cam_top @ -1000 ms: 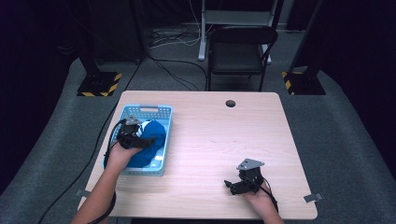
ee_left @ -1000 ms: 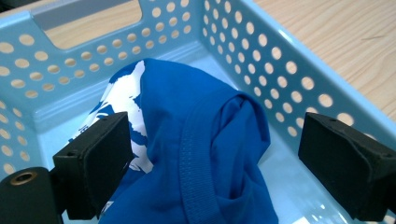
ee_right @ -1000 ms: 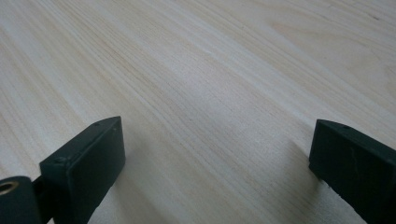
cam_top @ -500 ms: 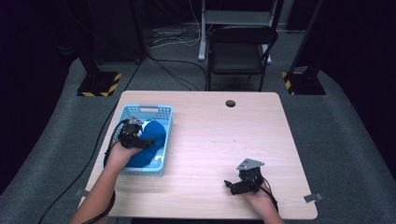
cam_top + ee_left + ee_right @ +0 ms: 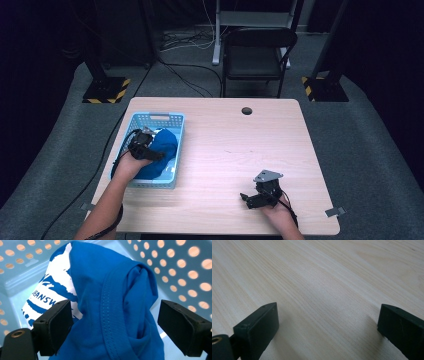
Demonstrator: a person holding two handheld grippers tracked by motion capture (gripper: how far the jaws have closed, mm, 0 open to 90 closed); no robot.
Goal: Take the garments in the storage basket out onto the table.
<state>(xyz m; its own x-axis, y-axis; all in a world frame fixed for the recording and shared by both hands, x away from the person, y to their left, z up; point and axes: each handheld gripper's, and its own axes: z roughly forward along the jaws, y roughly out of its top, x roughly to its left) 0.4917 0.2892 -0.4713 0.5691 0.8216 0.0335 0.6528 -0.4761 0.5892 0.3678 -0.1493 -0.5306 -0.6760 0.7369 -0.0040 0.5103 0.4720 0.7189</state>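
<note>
Blue shirt, crumpled in a heap; white print showing on one side; lying inside the pale blue basket.

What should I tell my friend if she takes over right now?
Left gripper: open, jaws on either side of the blue shirt, not squeezing it.
Right gripper: open and empty, low over the bare wooden table.
The shirt lies bunched inside the light blue basket on the table's left side.
Done: the left gripper has reached the shirt.
Left, probably: close on the shirt and lift it out.
</note>
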